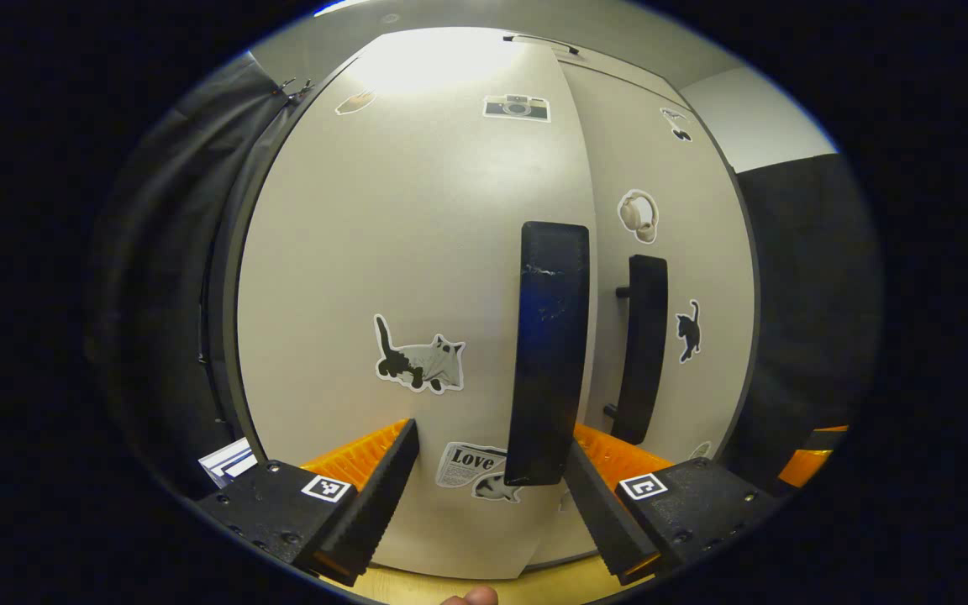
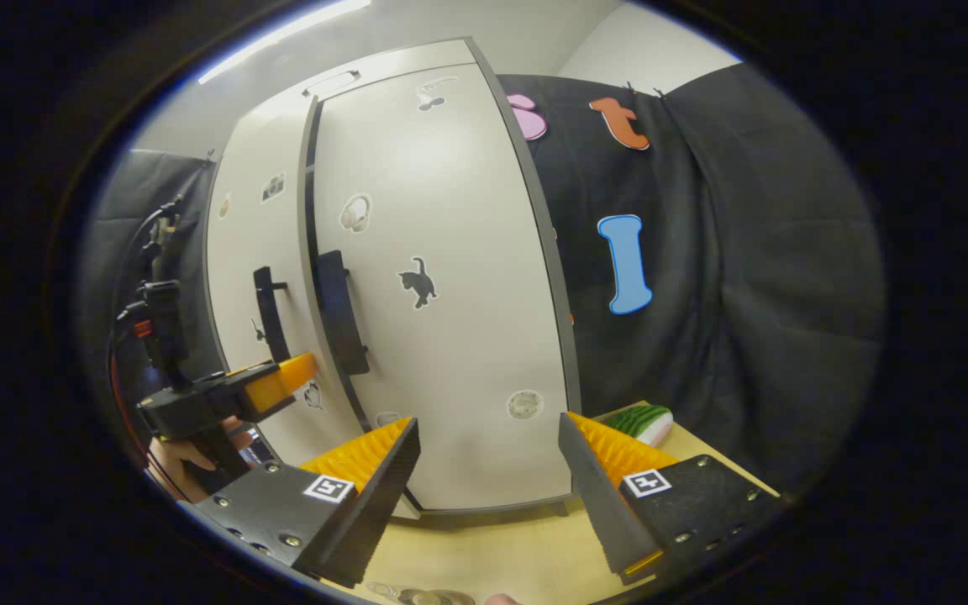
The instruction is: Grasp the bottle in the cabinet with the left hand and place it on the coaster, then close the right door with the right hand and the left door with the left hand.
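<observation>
The cabinet's left door [image 1: 417, 252] carries a cat sticker and a black vertical handle [image 1: 549, 361]. My left gripper [image 1: 492, 437] is open right in front of it, and the handle's lower end sits between the fingers, close to the right one. The right door [image 1: 686, 252] with its own handle [image 1: 644, 349] stands beside it. In the right gripper view both doors [image 2: 450, 252] look shut or nearly so, with a dark seam between them. My right gripper [image 2: 488, 424] hangs open before the right door, holding nothing. The left gripper [image 2: 282, 374], held by a hand [image 2: 190, 454], is at the left handle [image 2: 270, 311].
The cabinet stands on a wooden table [image 2: 492, 546]. A green striped, watermelon-like object [image 2: 639, 420] lies on the table to the cabinet's right. Something clear and glassy [image 2: 421, 597] pokes in at the bottom edge. Black cloth hangs on both sides.
</observation>
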A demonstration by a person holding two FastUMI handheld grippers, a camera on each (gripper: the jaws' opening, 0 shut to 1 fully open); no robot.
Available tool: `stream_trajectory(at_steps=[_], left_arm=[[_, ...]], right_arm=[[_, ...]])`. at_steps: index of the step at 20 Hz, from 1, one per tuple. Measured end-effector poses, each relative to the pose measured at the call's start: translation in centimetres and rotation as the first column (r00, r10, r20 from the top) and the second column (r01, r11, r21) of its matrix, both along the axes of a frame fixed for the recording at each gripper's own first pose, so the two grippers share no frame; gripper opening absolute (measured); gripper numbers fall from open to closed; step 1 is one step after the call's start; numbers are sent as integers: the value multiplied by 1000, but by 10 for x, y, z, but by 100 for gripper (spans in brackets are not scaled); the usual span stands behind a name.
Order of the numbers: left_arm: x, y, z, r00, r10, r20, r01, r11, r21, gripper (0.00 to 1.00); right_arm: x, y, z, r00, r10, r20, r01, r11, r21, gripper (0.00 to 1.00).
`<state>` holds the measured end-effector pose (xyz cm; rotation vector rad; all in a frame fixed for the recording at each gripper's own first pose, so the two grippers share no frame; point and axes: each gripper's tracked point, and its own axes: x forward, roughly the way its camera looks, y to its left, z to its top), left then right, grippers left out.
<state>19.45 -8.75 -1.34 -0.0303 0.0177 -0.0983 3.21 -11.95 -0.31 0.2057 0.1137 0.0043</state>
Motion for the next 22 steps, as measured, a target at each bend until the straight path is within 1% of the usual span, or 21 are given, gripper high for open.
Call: stream_trajectory(at_steps=[4, 9, 10, 11, 12, 13, 14, 15, 16, 17, 18, 19, 20, 22], left_arm=[[1, 0, -2, 999, 49, 5, -49, 998, 26, 100], [3, -1, -3, 996, 84, 3, -84, 995, 45, 100], [3, 0, -3, 996, 91, -2, -91, 995, 45, 100], [3, -1, -3, 996, 94, 1, -94, 995, 46, 100], [3, -1, -4, 996, 94, -3, -94, 995, 43, 99], [4, -1, -4, 996, 93, -1, -93, 995, 35, 99], [3, -1, -6, 996, 90, -12, -90, 995, 36, 99], [2, -1, -10, 996, 89, -32, -88, 996, 33, 99], [-1, -1, -12, 995, 89, -49, -88, 996, 20, 99], [-5, -1, -13, 995, 85, -59, -85, 996, 0, 100], [-10, -2, -12, 995, 79, -61, -81, 997, -21, 99], [-17, -2, -10, 995, 74, -65, -76, 997, -33, 100], [-24, -3, -7, 996, 67, -61, -69, 997, -31, 100], [-40, 3, 2, 996, 77, -43, -78, 997, -11, 100]], right_arm=[[-3, 0, 0, 1000, 4, -1, -4, 1000, 13, 100], [-9, -3, -3, 1000, -1, -6, 1, 1000, 22, 100], [-10, -5, -4, 1000, -1, -3, 1, 1000, 21, 97], [-9, -6, -5, 1000, -4, -5, 4, 1000, 16, 100], [-10, -9, -6, 1000, -7, -9, 8, 1000, 15, 97], [-11, -10, -6, 1000, -10, -10, 10, 1000, 24, 97], [-11, -10, -5, 1000, -8, -9, 8, 999, 35, 100], [-13, -10, -5, 1000, -7, -7, 7, 999, 38, 100], [-14, -10, -4, 1000, -8, -5, 8, 999, 32, 97], [-16, -9, -2, 1000, -7, -3, 7, 1000, 25, 97], [-16, -8, 0, 1000, -2, 4, 2, 1000, 19, 100], [-19, -5, 3, 1000, 3, 9, -3, 1000, 18, 97], [-20, -3, 6, 1000, 10, 13, -10, 1000, 17, 100], [-24, 2, 10, 1000, 18, 23, -18, 1000, 12, 100]])
